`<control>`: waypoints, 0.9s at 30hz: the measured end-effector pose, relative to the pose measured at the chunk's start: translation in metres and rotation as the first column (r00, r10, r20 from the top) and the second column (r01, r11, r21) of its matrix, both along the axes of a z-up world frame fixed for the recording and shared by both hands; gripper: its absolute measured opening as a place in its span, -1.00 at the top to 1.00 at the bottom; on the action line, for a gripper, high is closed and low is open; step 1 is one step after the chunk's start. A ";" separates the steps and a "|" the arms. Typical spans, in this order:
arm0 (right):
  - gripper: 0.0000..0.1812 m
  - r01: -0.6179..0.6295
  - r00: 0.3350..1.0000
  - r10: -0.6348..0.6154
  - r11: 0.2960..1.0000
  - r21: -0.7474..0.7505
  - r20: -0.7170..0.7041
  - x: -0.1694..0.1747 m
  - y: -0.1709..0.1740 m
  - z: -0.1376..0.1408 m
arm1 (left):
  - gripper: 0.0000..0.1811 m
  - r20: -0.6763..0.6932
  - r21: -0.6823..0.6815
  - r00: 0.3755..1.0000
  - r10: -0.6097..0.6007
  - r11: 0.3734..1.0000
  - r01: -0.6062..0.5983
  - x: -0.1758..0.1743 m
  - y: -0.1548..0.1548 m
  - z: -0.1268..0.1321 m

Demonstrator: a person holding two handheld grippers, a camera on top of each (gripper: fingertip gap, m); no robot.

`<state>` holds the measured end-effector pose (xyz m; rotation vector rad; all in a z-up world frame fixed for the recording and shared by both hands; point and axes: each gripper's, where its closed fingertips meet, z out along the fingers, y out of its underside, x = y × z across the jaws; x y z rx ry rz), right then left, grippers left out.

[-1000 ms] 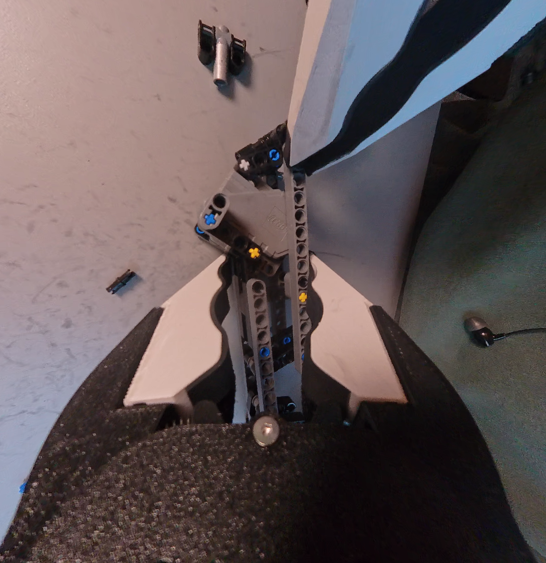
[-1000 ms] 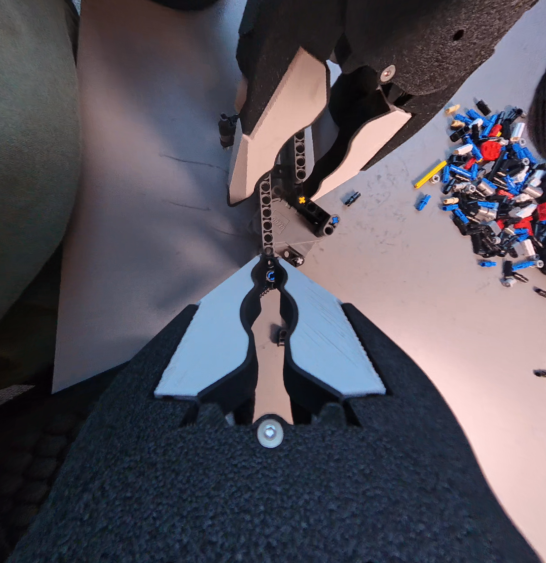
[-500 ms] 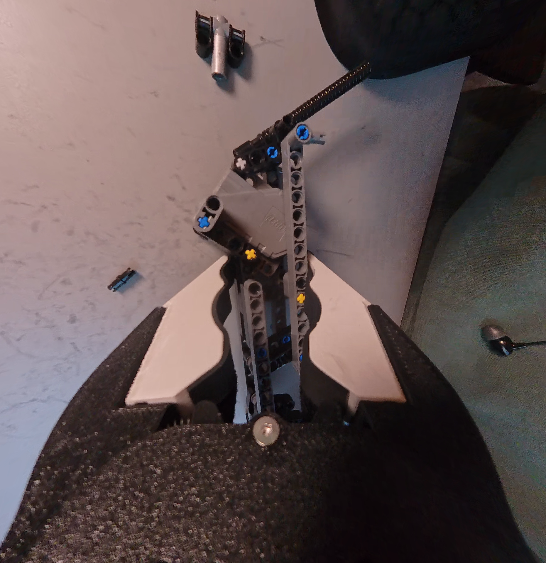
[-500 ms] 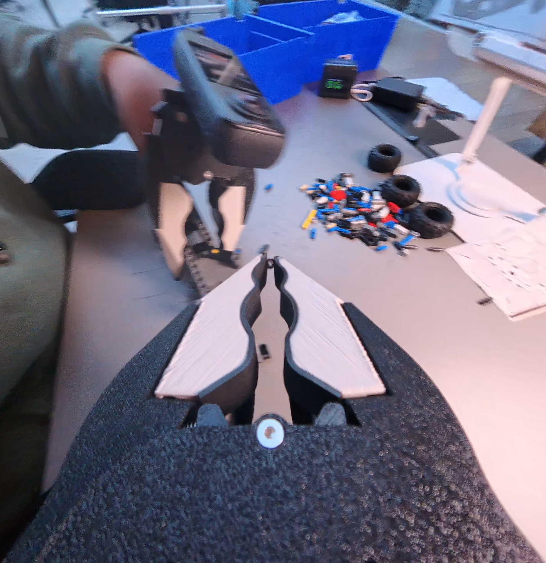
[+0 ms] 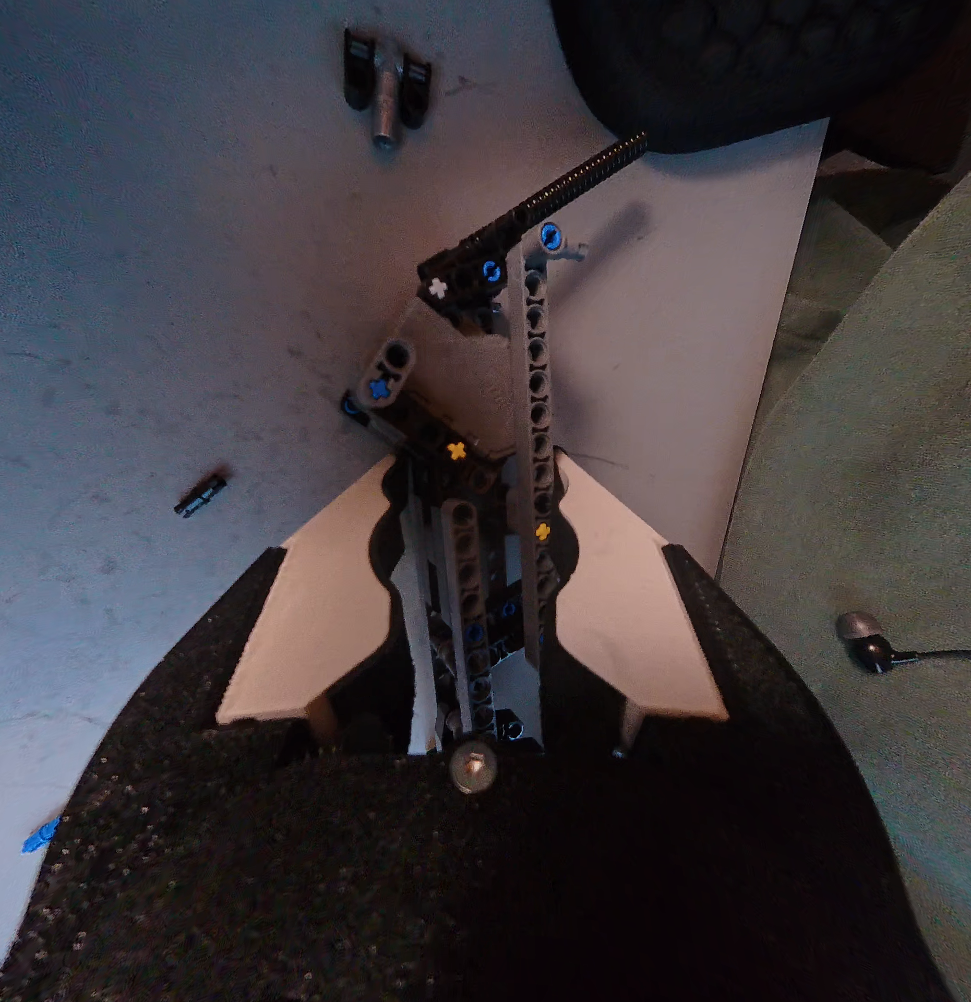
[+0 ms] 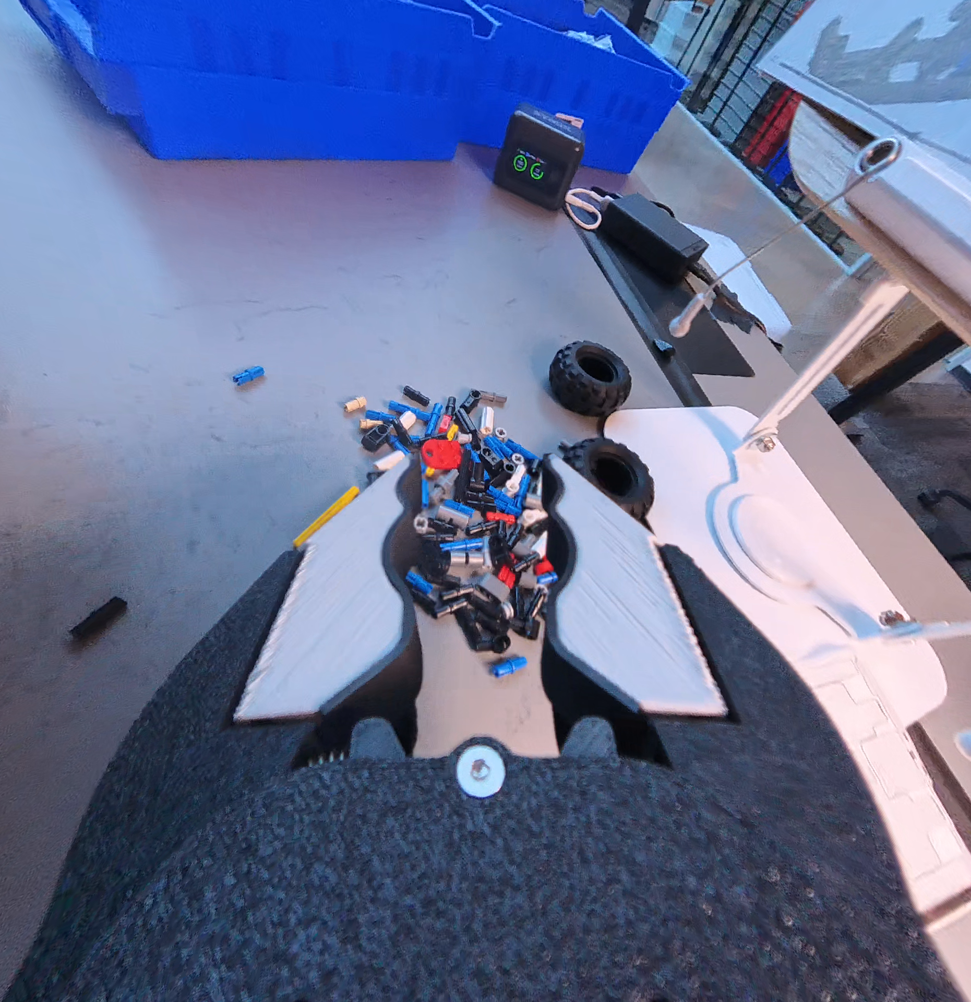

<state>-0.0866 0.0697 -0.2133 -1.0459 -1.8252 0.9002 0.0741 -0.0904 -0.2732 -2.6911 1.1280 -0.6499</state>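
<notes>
Left gripper [image 5: 475, 477] fingers stay clenched on the toy frame [image 5: 505, 434] — keep it steady while the right gripper [image 6: 475, 477], fingers spread, hovers over the parts pile [image 6: 472, 520] on the tabletop [image 6: 255, 271].

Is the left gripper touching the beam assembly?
Touching. The left wrist view shows the left gripper shut on the beam assembly: its fingers press against the beams on both sides, with no gap.

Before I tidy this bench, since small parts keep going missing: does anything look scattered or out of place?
Yes. A few strays lie apart from the parts pile: a blue pin, a black piece and a yellow axle beside the open right gripper. Near the left gripper, shut on the beam assembly, lies a black pin.
</notes>
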 end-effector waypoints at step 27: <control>0.65 -0.079 0.850 0.106 0.994 -0.074 0.516 0.219 -0.068 -0.067 | 0.45 0.034 -0.031 0.998 -0.045 0.998 0.046 0.001 0.003 0.002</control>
